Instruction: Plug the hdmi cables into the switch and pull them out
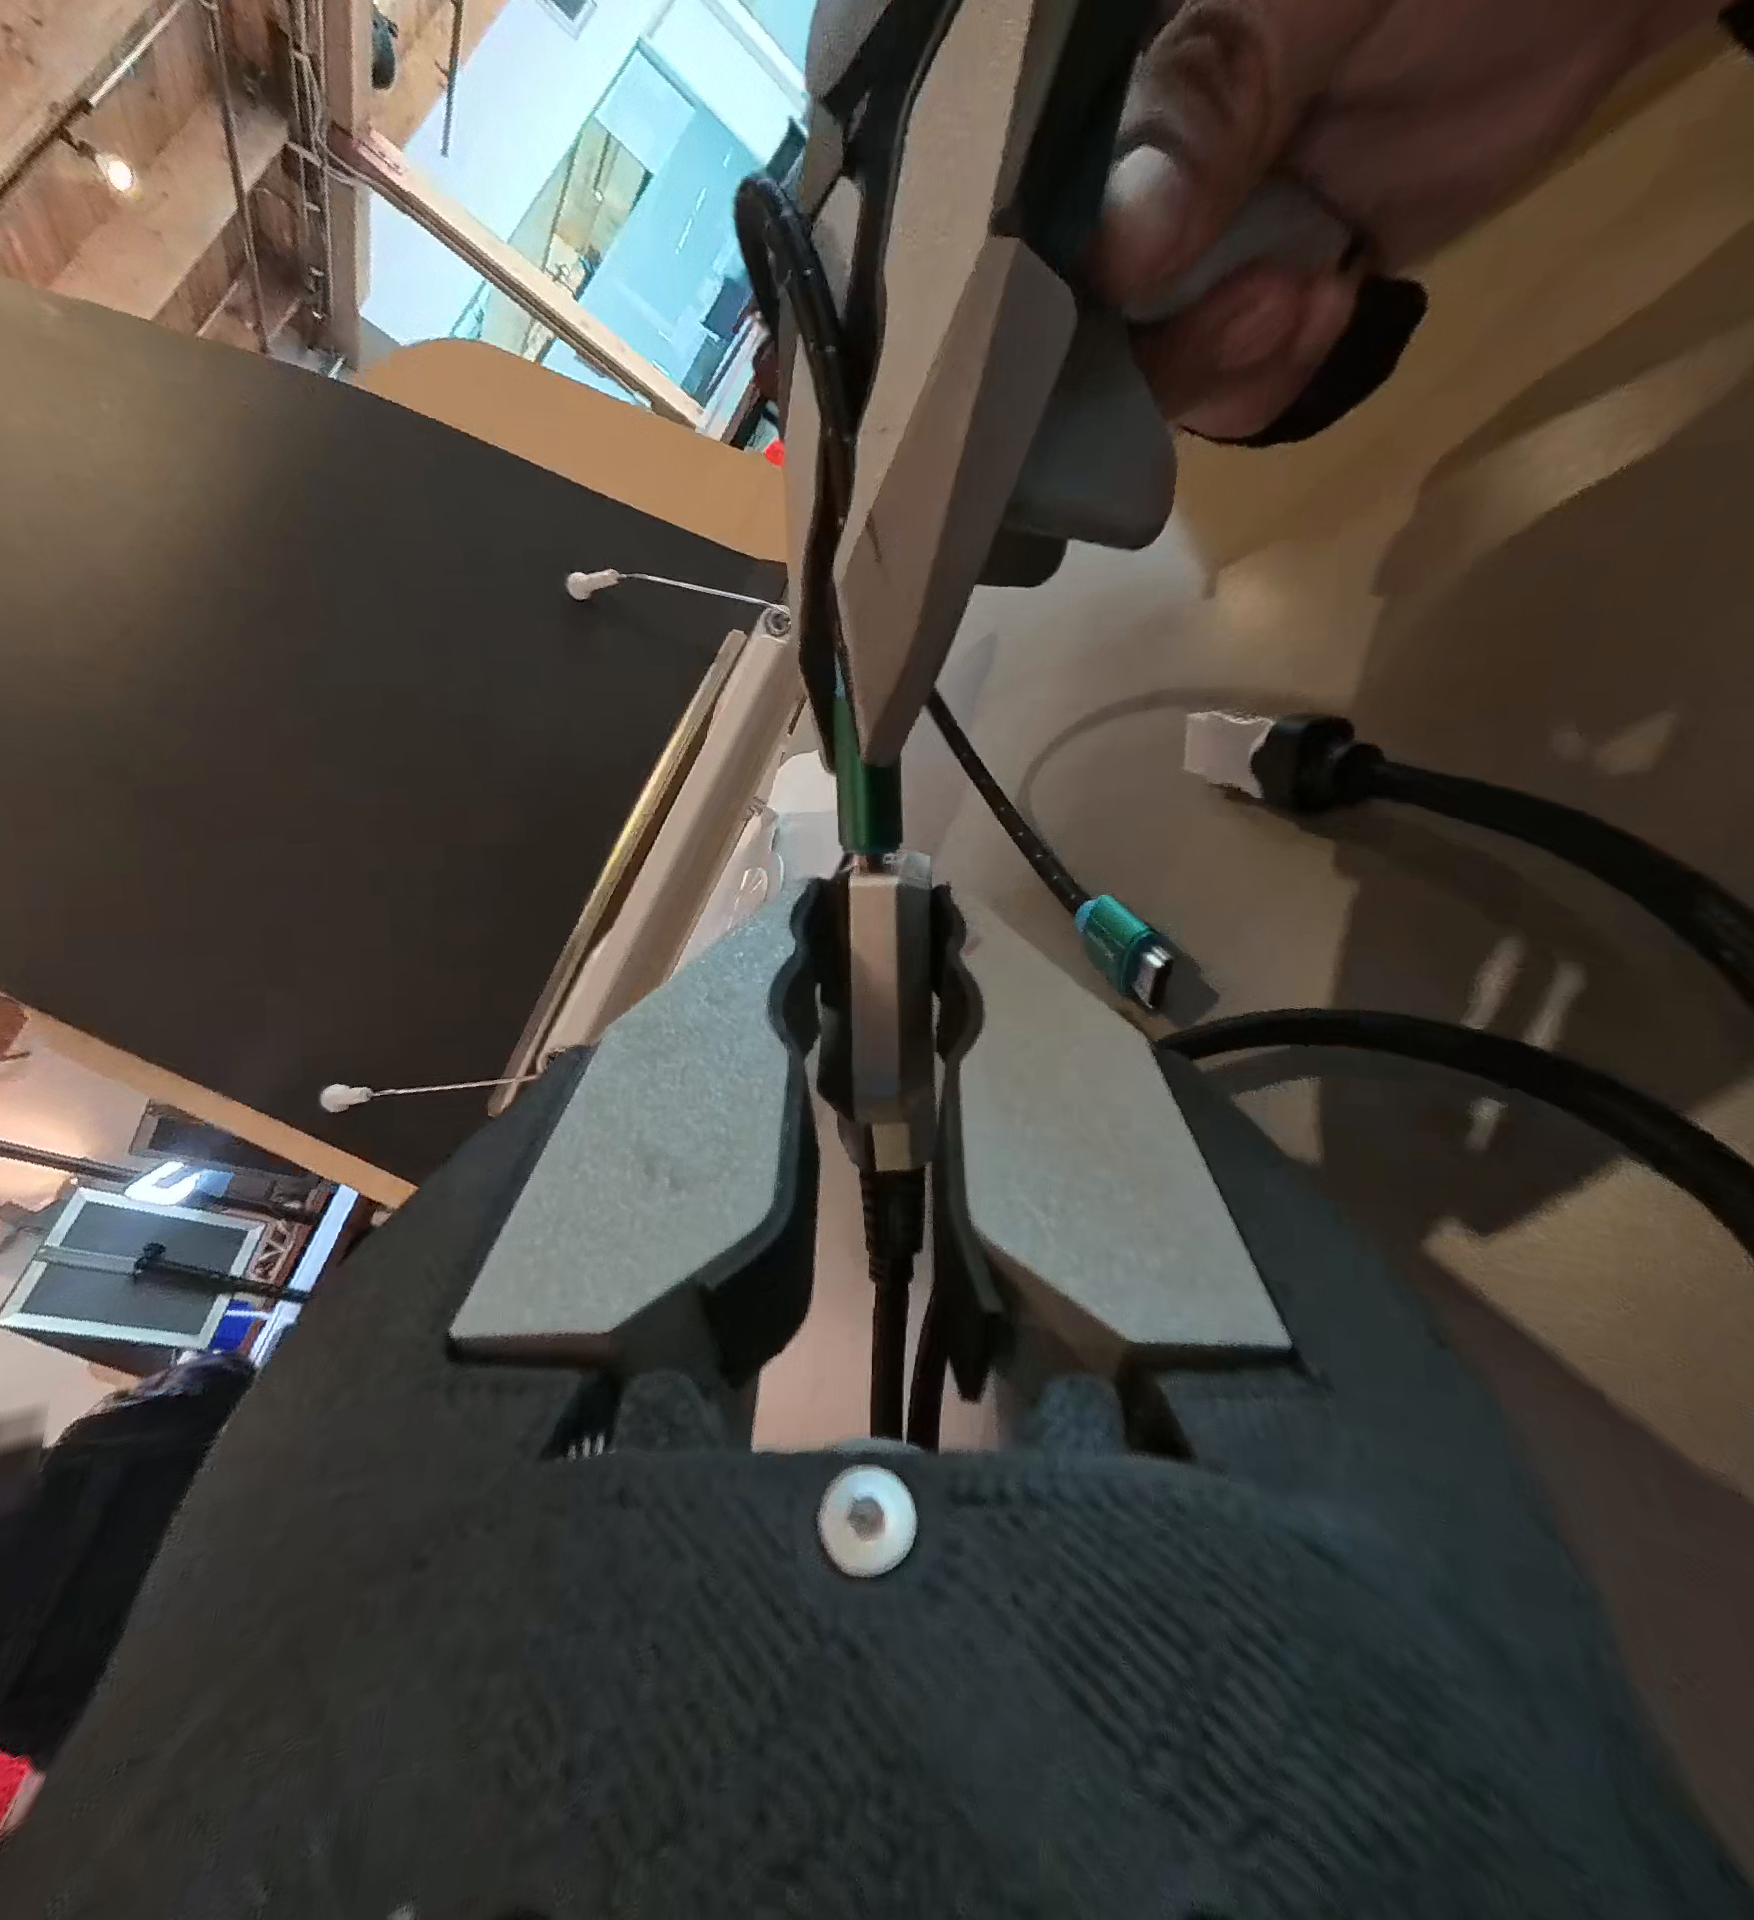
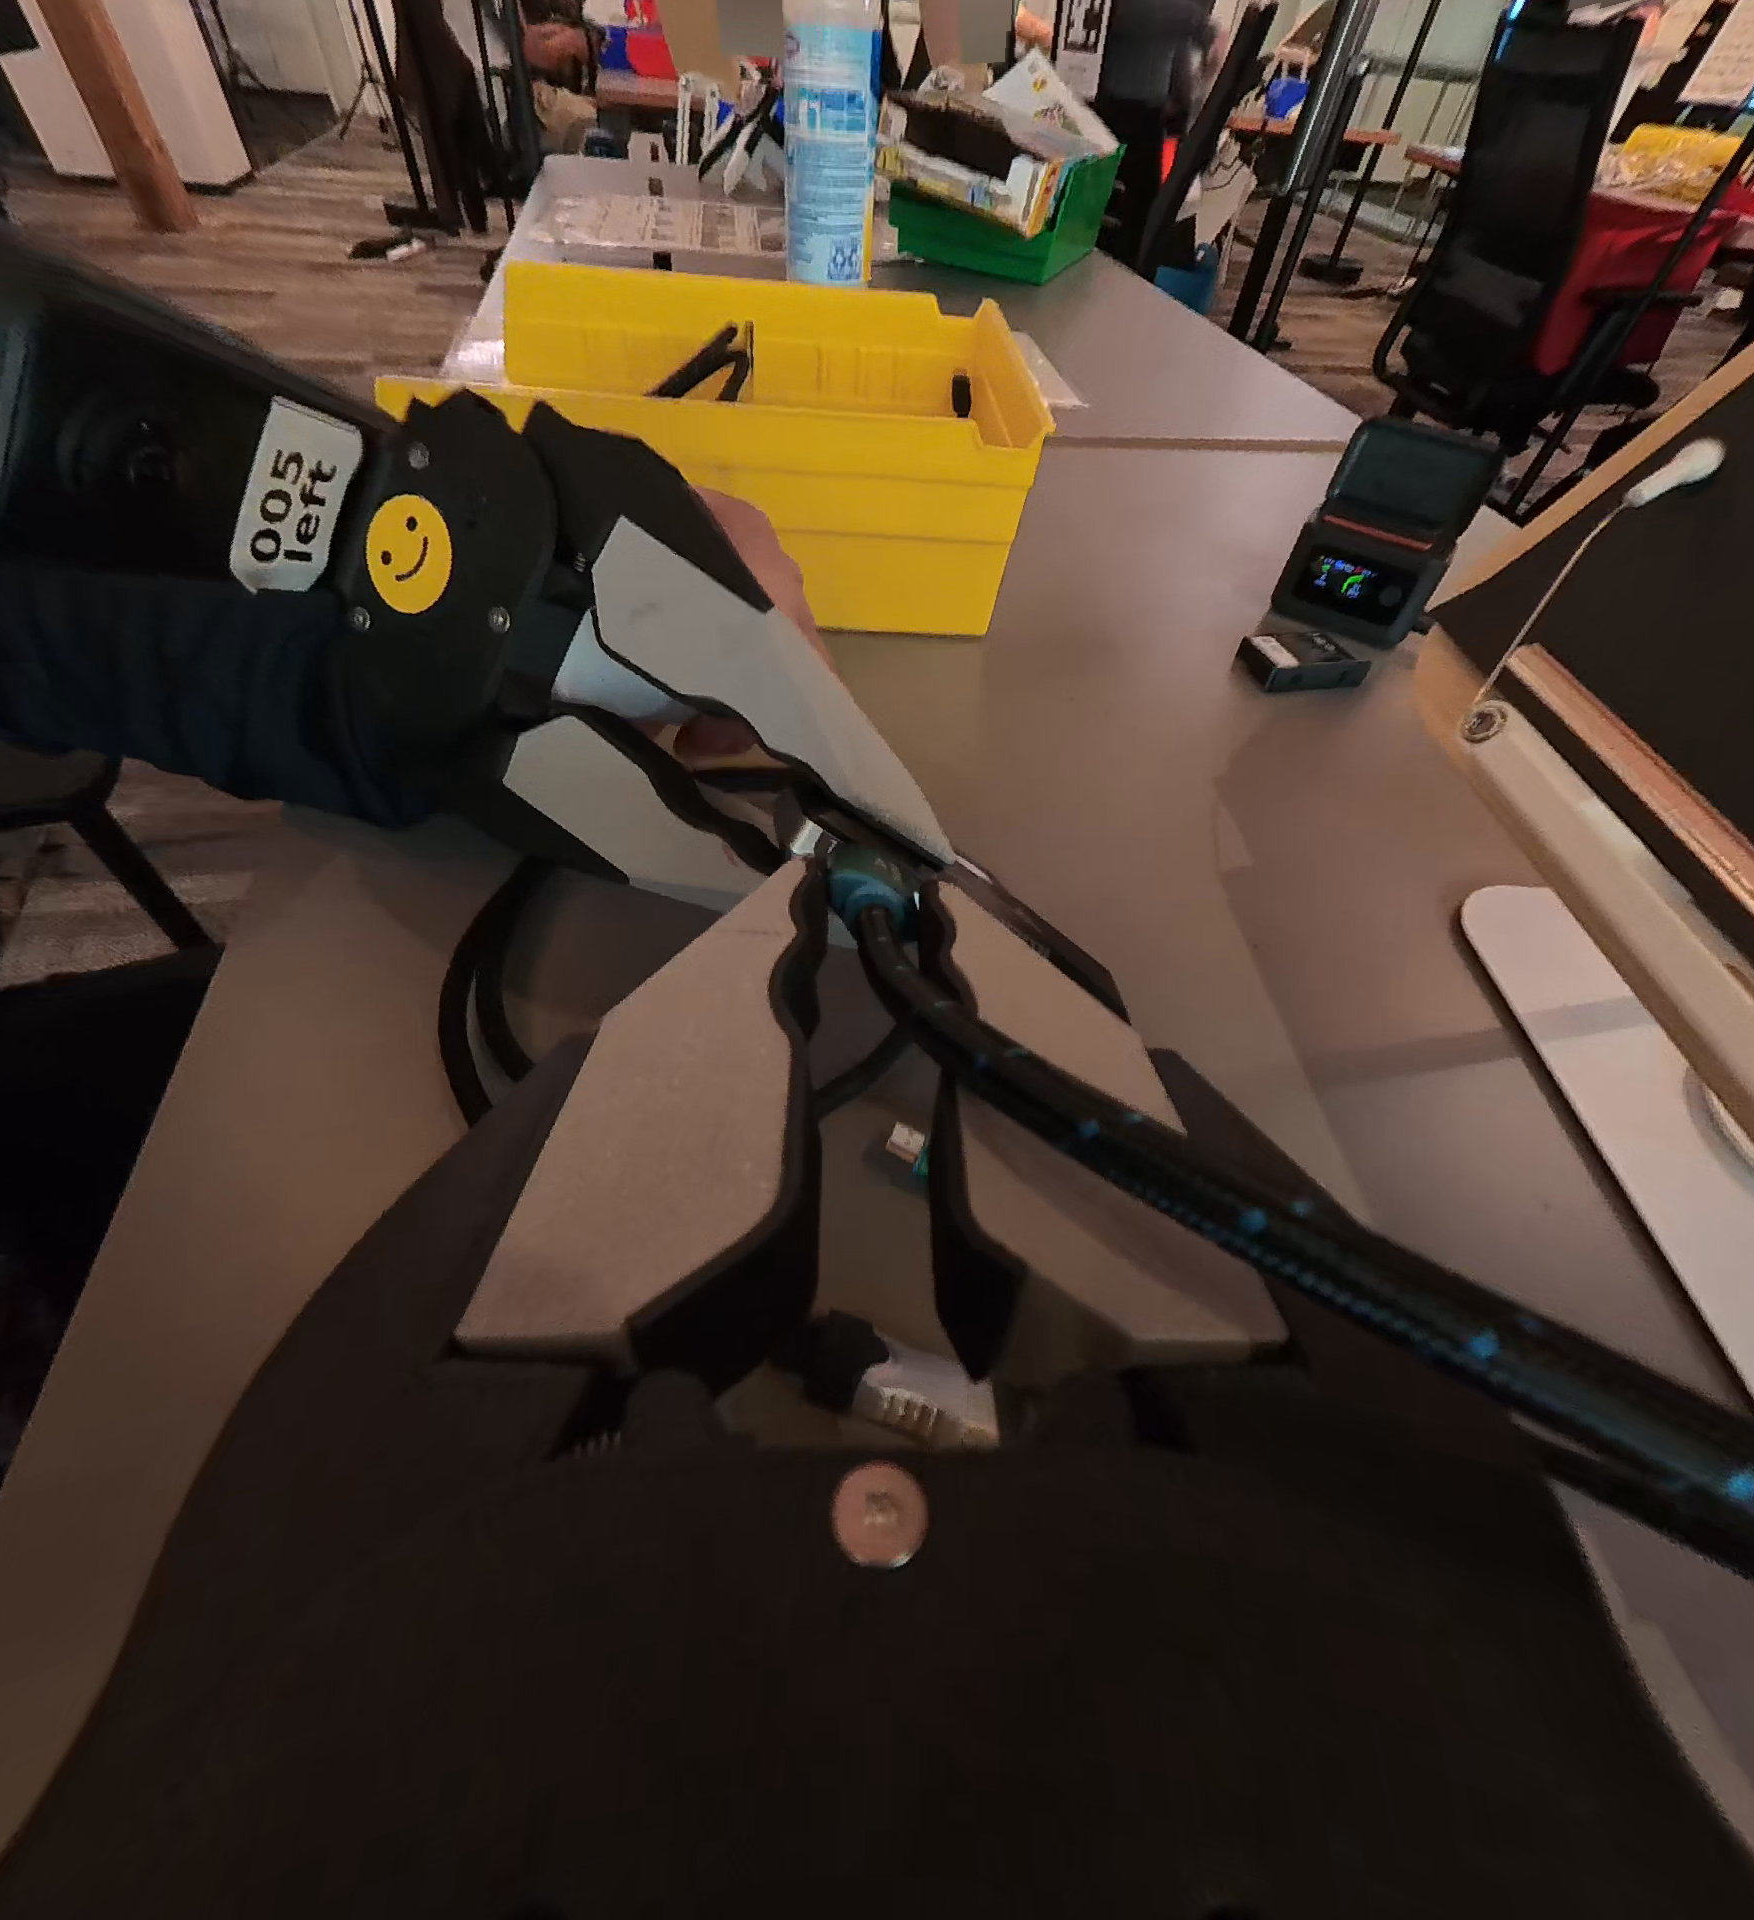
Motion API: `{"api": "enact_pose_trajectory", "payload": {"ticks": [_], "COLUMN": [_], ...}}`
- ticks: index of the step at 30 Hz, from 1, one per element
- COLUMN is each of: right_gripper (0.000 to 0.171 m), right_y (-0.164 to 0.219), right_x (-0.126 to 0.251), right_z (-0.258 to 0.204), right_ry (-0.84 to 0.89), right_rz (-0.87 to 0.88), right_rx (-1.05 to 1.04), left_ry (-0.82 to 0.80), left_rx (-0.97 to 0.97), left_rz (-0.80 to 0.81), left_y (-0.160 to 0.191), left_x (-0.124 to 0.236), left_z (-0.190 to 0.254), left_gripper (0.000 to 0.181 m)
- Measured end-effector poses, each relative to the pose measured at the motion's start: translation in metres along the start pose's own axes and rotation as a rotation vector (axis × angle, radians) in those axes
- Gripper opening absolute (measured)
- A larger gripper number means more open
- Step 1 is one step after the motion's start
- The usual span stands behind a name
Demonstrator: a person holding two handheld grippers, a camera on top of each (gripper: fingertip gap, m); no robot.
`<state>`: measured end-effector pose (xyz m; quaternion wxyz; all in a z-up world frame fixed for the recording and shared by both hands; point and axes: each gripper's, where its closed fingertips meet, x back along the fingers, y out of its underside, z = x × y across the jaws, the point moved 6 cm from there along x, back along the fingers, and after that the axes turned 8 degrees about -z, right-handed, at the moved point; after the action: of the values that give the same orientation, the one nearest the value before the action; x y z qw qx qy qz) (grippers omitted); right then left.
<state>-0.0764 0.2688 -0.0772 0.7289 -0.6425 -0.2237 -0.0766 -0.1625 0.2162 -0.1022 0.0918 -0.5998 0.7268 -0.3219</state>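
Currently left gripper (image 1: pixel 878 997) clamps the switch (image 1: pixel 883 987) above the table (image 2: pixel 1112 727); right gripper (image 2: pixel 868 914) pinches the green plug (image 1: pixel 868 805), apparently seated. Risk: off-axis tug bends the connector; 1 spare plug (image 1: pixel 1133 951) lies nearby.

Light: you work under warm, dim indoor light | Glare: daylight glares from the window (image 1: pixel 582 197) in your left wrist view | Shadows: soft cable shadows fall on the table (image 1: pixel 1538 935) | Blur: your hand (image 1: pixel 1372 187) smears; background people are soft | Distortion: both views bow strongly at the edges.
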Motion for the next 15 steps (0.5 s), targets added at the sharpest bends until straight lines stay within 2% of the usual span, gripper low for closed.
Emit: {"api": "enact_pose_trajectory", "payload": {"ticks": [2, 4, 5, 7, 9, 10, 12, 14, 15], "right_gripper": [0.015, 0.017, 0.033, 0.042, 0.059, 0.062, 0.054, 0.025, 0.022], "right_y": [-0.006, -0.01, -0.011, -0.01, -0.001, 0.004, 0.008, 0.007, 0.007], "right_x": [0.002, 0.007, 0.012, 0.025, 0.029, 0.026, 0.014, 0.002, -0.002], "right_z": [0.002, 0.006, 0.007, 0.011, 0.006, 0.003, -0.002, -0.005, -0.009], "right_ry": [0.006, 0.001, 0.013, 0.061, 0.038, 0.026, 0.031, 0.049, 0.033], "right_rz": [0.052, 0.026, 0.014, 0.017, -0.02, -0.061, -0.123, -0.158, -0.188], "right_rx": [-0.017, -0.039, -0.034, -0.003, 0.04, 0.059, 0.091, 0.129, 0.144], "left_ry": [0.003, 0.112, 0.168, 0.259, 0.324, 0.349, 0.393, 0.428, 0.439], "left_rx": [0.06, 0.206, 0.284, 0.385, 0.445, 0.455, 0.475, 0.476, 0.487], "left_rz": [0.05, 0.123, 0.168, 0.266, 0.342, 0.382, 0.433, 0.451, 0.445], "left_y": [-0.001, 0.0, 0.0, 0.0, -0.001, -0.003, -0.008, -0.012, -0.012], "left_x": [0.0, -0.002, -0.001, 0.007, 0.016, 0.02, 0.023, 0.023, 0.023], "left_z": [-0.007, -0.013, -0.016, -0.022, -0.024, -0.025, -0.024, -0.021, -0.019], "left_gripper": [0.016, 0.017, 0.017, 0.017, 0.017, 0.017, 0.017, 0.017, 0.018]}}
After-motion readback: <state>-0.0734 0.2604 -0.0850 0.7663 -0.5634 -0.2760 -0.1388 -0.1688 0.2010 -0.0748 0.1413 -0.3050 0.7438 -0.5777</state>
